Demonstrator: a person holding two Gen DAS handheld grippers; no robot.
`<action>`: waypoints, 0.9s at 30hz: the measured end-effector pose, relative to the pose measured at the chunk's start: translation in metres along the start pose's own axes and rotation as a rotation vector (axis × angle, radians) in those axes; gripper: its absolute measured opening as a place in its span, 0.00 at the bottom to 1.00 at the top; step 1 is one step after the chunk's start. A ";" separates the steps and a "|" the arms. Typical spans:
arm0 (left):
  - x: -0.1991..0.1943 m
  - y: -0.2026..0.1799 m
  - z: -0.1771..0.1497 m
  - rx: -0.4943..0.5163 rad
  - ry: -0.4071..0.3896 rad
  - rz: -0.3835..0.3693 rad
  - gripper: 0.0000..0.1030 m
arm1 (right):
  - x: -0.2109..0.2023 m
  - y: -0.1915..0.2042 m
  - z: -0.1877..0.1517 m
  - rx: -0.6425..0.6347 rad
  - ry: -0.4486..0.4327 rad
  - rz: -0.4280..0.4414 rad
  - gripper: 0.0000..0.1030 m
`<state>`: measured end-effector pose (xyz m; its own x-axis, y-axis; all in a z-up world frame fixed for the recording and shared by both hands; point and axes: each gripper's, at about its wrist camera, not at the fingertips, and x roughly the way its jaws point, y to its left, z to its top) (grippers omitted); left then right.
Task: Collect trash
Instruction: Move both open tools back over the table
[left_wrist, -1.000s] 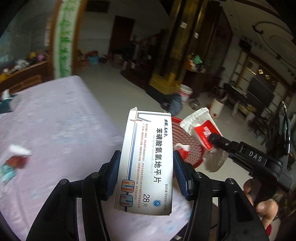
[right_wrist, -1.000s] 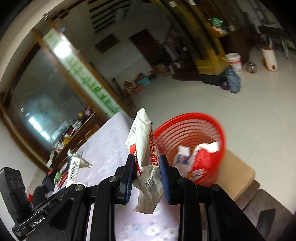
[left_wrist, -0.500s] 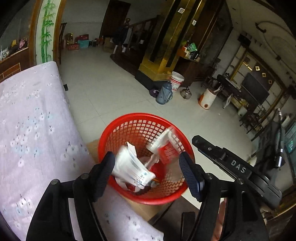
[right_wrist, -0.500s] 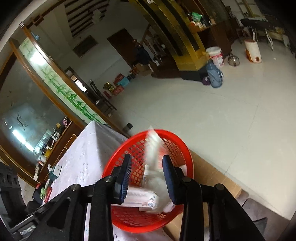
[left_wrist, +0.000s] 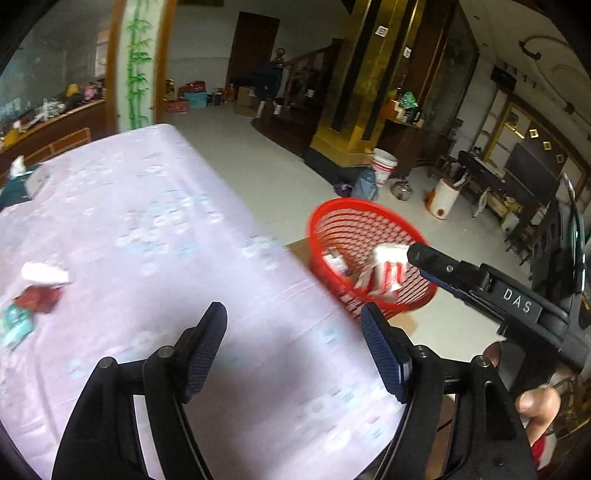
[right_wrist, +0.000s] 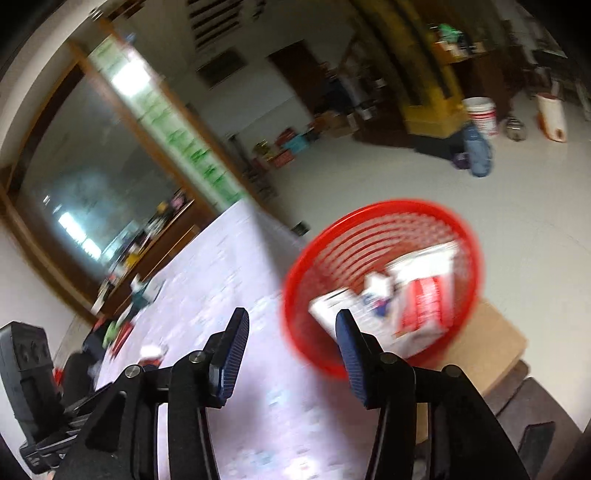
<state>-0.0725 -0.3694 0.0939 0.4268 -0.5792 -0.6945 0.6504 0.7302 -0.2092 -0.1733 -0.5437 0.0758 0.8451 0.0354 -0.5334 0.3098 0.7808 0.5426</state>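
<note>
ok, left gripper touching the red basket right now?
Apart. Left wrist view: left gripper is open over the tablecloth, and the red basket sits beyond the table edge.

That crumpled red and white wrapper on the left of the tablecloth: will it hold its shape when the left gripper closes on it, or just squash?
The wrapper looks creased and lies flat on the tablecloth, so it will probably squash and flop. Seemingly thin, it is likely very light and may slide if nudged. The left gripper is open, so a low, edge-on pinch seems wise.

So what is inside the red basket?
The red basket holds a red-and-white wrapper and a white box; anything beneath them is hidden, and blur obscures detail.
</note>
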 end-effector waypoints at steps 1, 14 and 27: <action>-0.010 0.010 -0.006 -0.008 -0.008 0.013 0.71 | 0.004 0.008 -0.005 -0.018 0.018 0.012 0.53; -0.116 0.178 -0.040 -0.235 -0.094 0.253 0.72 | 0.045 0.105 -0.054 -0.209 0.184 0.125 0.53; -0.126 0.411 -0.051 -0.728 -0.074 0.438 0.62 | 0.069 0.170 -0.075 -0.333 0.259 0.167 0.53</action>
<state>0.1089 0.0224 0.0606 0.6020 -0.1939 -0.7746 -0.1381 0.9302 -0.3402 -0.0954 -0.3617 0.0823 0.7212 0.2995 -0.6246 -0.0143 0.9079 0.4189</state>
